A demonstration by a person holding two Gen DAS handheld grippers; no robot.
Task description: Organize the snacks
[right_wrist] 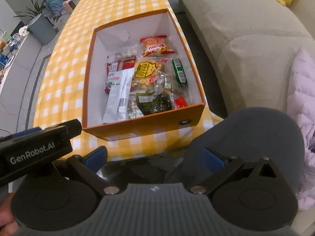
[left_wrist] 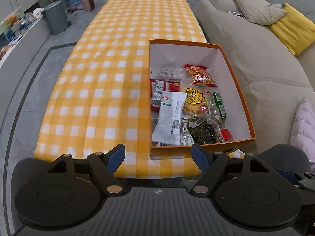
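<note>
An orange box [left_wrist: 236, 82] with a white inside stands on the near right part of a yellow checked table [left_wrist: 110, 78]. It holds several snack packs: a white sachet [left_wrist: 169, 118], a red chip bag [left_wrist: 198, 74], a yellow pack [left_wrist: 194, 98], a green pack [left_wrist: 219, 104] and a dark seaweed pack [left_wrist: 202, 133]. The box also shows in the right wrist view [right_wrist: 143, 123]. My left gripper [left_wrist: 158, 157] is open and empty, just short of the box's near wall. My right gripper [right_wrist: 155, 157] is open and empty, low off the table's near edge.
A beige sofa [left_wrist: 256, 49] with a yellow cushion [left_wrist: 293, 29] runs along the table's right side. A lilac jacket [right_wrist: 303, 90] lies on it. A grey bin [left_wrist: 56, 17] and a water bottle stand at the far left. The left gripper's body [right_wrist: 35, 147] is at my right gripper's left.
</note>
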